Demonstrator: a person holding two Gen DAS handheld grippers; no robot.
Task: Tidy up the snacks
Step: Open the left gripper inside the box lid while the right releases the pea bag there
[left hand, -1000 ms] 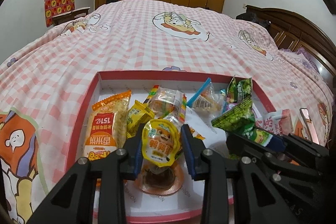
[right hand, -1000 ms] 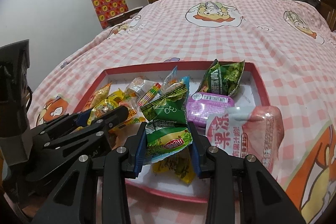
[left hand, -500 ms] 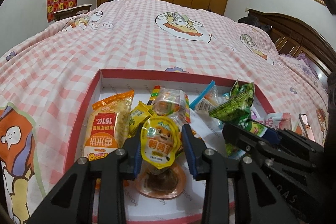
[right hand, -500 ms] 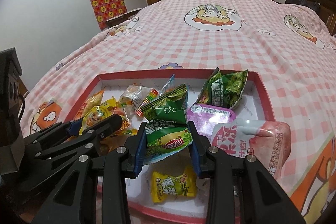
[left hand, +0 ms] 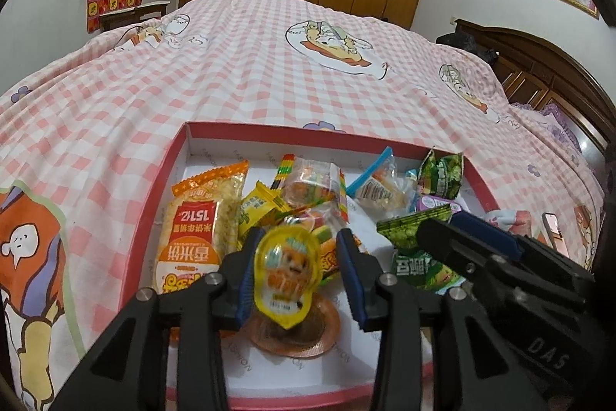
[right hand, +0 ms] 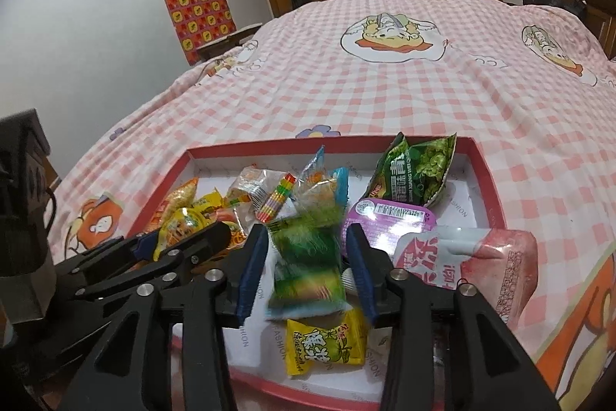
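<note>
Both grippers are hanging over the red tray [left hand: 161, 195] to drop snacks inside. The left gripper [left hand: 294, 270] has just been opening, yellow jelly cup [left hand: 287, 272] slipping free; the right gripper [right hand: 306, 266] likewise, green packet [right hand: 308, 257] blurred between parted jaws.

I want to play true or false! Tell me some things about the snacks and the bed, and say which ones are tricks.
1. The snacks lie in a box with a red rim. True.
2. The bed cover is blue with stripes. False: it has pink and white checks with cartoon pictures.
3. A purple tub lies right next to a green bag in the box. True.
4. The orange packet lies outside the box on the bed. False: it lies inside the box, along one side wall.
</note>
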